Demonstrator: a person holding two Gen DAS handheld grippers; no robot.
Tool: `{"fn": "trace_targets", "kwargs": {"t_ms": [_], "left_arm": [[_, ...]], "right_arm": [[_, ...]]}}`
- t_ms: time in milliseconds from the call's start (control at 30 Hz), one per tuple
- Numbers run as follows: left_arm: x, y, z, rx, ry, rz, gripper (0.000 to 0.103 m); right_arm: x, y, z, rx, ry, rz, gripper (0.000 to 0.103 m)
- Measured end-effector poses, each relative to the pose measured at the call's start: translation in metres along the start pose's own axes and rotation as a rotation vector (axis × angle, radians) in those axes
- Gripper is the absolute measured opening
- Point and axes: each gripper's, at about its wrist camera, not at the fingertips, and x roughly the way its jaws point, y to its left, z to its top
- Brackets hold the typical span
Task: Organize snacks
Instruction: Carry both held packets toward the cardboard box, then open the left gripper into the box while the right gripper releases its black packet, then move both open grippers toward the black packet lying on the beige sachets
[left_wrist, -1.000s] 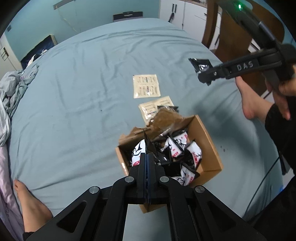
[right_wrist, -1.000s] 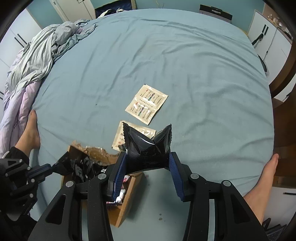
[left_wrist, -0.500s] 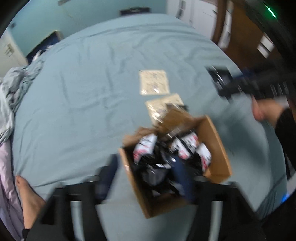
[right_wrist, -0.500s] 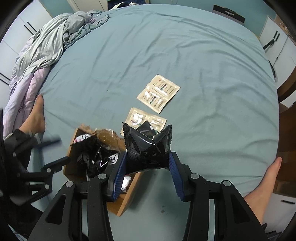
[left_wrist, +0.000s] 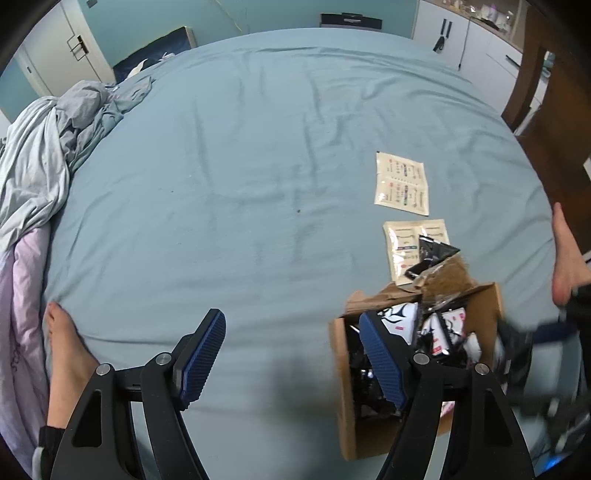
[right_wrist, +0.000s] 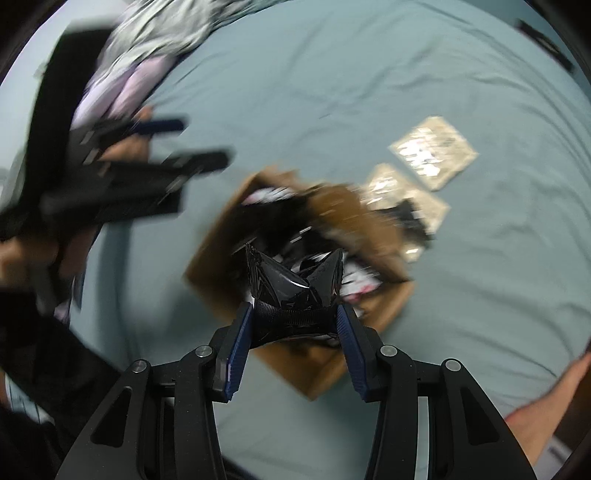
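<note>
Shiny black crinkly packet (right_wrist: 291, 291) is pinched by the right gripper (right_wrist: 293, 328) above a brown cardboard box (right_wrist: 310, 365). The left gripper (left_wrist: 291, 354) is spread wide with nothing inside, its jaws just opened.

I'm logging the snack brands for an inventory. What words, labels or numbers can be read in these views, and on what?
None can be read.
Two beige sachets: print too small.
White-and-red packets in the cardboard box: markings illegible.
Black packet in the right gripper: no text visible.
Right wrist view: blurred.
</note>
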Motion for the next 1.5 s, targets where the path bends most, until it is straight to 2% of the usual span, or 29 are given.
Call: {"fn": "trace_targets", "kwargs": {"t_ms": [100,267,500,667,800,1033,1267,1500], "left_arm": [[0.000,-0.002,0.000,0.010,-0.001,0.007,0.075],[-0.001,-0.005,0.000,0.029,0.001,0.002,0.076],[0.000,-0.005,-0.002,0.036,0.014,0.003,0.076],[0.000,-0.006,-0.001,0.036,0.013,0.005,0.076],[0.000,-0.007,0.000,0.031,0.011,0.005,0.076],[0.000,-0.012,0.005,0.040,-0.003,0.001,0.077],[0.006,-0.011,0.011,0.015,0.014,-0.012,0.077],[0.012,-0.012,0.016,0.005,0.023,-0.020,0.077]], "right_arm": [[0.012,0.011,-0.002,-0.055,0.050,0.018,0.044],[0.023,0.014,0.000,-0.073,0.095,-0.024,0.049],[0.030,0.009,0.012,0.039,0.117,-0.003,0.069],[0.027,0.005,0.016,0.080,0.093,-0.002,0.069],[0.011,-0.002,0.014,0.121,0.029,0.036,0.069],[-0.005,-0.021,0.013,0.211,-0.039,-0.036,0.069],[-0.011,-0.044,0.013,0.339,-0.061,-0.080,0.069],[-0.003,-0.065,0.017,0.444,-0.025,-0.106,0.069]]}}
